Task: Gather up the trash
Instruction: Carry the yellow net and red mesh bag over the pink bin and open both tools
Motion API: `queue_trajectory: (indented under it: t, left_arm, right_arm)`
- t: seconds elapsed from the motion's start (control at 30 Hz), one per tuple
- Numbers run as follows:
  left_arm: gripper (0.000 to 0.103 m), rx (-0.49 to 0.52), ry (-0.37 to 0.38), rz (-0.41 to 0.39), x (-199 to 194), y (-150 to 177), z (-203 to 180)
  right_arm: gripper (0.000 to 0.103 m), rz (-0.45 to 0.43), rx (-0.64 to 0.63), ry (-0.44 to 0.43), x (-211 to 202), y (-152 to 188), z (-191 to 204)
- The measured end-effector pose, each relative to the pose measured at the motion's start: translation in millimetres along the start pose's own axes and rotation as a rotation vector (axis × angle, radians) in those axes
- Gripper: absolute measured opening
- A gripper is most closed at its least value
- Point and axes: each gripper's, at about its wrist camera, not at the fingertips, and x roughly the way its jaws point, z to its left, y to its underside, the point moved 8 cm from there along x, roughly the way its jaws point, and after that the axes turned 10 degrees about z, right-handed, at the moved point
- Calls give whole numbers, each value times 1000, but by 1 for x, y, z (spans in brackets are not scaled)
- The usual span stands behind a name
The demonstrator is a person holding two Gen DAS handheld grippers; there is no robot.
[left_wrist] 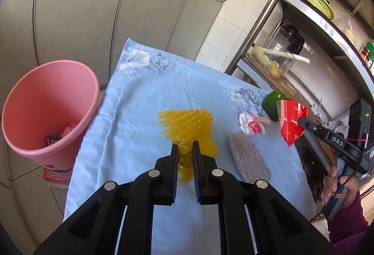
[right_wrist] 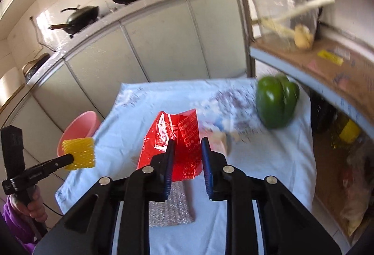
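Observation:
My left gripper is shut on a yellow foam net, which hangs from the jaws over the blue floral cloth. In the right wrist view the same left gripper holds the yellow net in front of the pink bin. My right gripper is shut on a red plastic wrapper, lifted off the cloth. From the left wrist view the right gripper and the red wrapper are at the table's right edge. The pink bin stands left of the table with some scraps inside.
A silver scouring pad and a crumpled white-and-pink wrapper lie on the cloth. A green pepper sits at the far right corner. A metal shelf rack flanks the right side; grey cabinets stand behind.

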Motion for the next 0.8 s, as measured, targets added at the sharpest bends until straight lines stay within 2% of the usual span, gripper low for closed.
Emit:
queue_trajectory:
  t: [0.4, 0.6, 0.8]
  left_arm:
    - [10, -49, -100, -149, -55, -18, 42]
    - [10, -122, -171, -212, -83, -25, 80]
    - [11, -176, -282, -246, -100, -23, 121]
  right_arm:
    - [23, -28, -162, -117, 7, -39, 96]
    - [23, -4, -256, -186, 28, -57, 159]
    - [23, 41, -347, -232, 57, -63, 220]
